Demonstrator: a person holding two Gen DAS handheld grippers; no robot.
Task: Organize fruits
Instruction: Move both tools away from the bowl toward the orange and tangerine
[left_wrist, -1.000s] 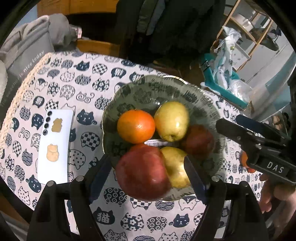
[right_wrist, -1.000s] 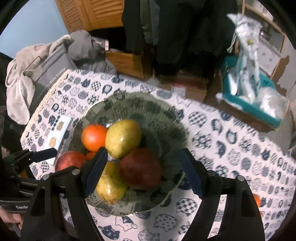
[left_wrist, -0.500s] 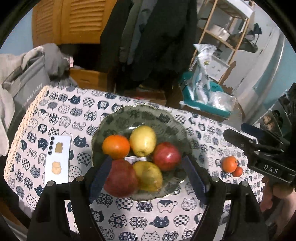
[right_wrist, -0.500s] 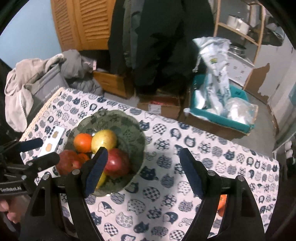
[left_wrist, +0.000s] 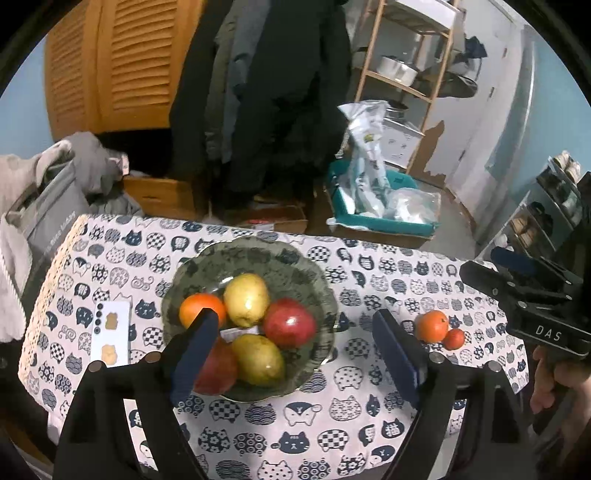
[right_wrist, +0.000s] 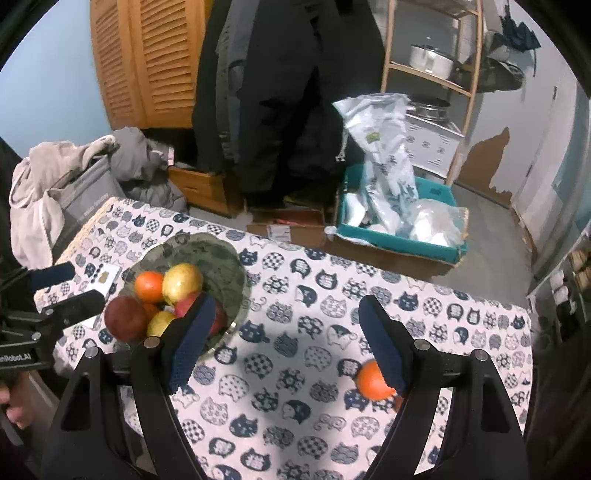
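A dark green bowl (left_wrist: 295, 266) (right_wrist: 221, 258) on the cat-print tablecloth holds an orange (left_wrist: 197, 308), two yellow pears (left_wrist: 246, 299), and two red apples (left_wrist: 290, 323). Two small oranges (left_wrist: 432, 325) (right_wrist: 371, 380) lie on the cloth to the right of the bowl. My left gripper (left_wrist: 295, 354) is open and empty, raised above the bowl's near rim. My right gripper (right_wrist: 284, 339) is open and empty, raised above the cloth between the bowl and the loose oranges; it also shows in the left wrist view (left_wrist: 517, 291).
A white phone (left_wrist: 110, 334) lies left of the bowl. Beyond the table's far edge are cardboard boxes, a teal bin (right_wrist: 399, 240) with plastic bags, hanging coats and a wooden shelf. A grey bag (right_wrist: 74, 192) sits at the left.
Both grippers have lifted up and back from the bowl, so the whole table shows. The red apple that was between the left fingers now rests in the bowl.
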